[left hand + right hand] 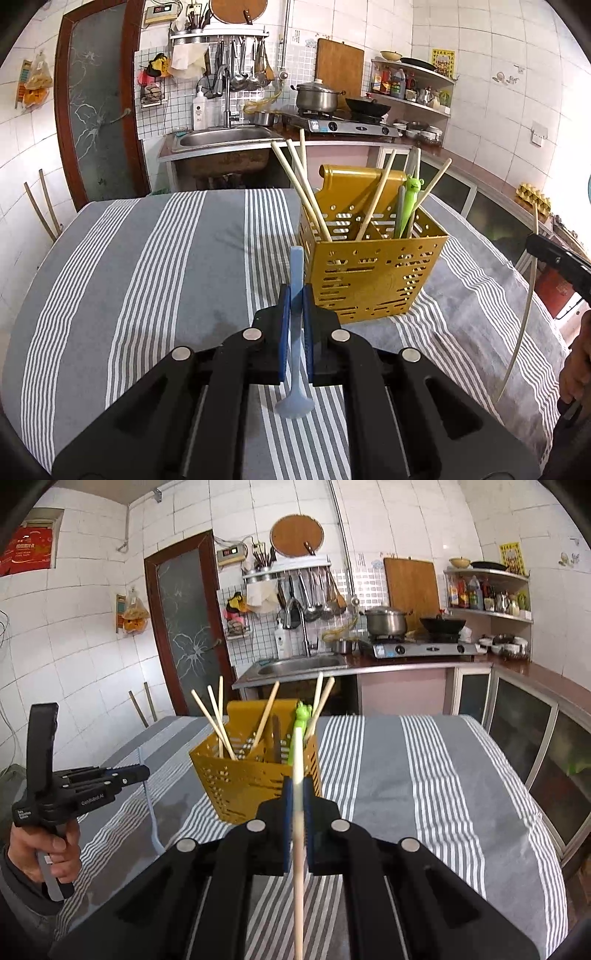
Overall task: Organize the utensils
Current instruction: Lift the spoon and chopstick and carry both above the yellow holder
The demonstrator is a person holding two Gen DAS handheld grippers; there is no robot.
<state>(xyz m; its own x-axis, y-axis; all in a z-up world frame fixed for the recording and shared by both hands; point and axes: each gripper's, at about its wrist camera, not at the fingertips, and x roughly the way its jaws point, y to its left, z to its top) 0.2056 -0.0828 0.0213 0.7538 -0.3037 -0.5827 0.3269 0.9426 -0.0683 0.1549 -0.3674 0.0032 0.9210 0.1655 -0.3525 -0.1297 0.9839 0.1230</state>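
While my left tool (295, 295) pinches the blue spoon (295, 332) upright, my right tool (297, 786), clamping a chopstick (298, 849), sits nearer the yellow holder (243, 786), dead ahead.

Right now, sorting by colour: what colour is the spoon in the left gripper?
Pale blue spoon; clearest in the left wrist view.

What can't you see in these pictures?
- Lower ends of the utensils in the yellow holder: both views, hidden by its walls.
- Bottom end of the held chopstick: right view, cut off by the frame edge.
- Labels of the shelf bottles: too small.
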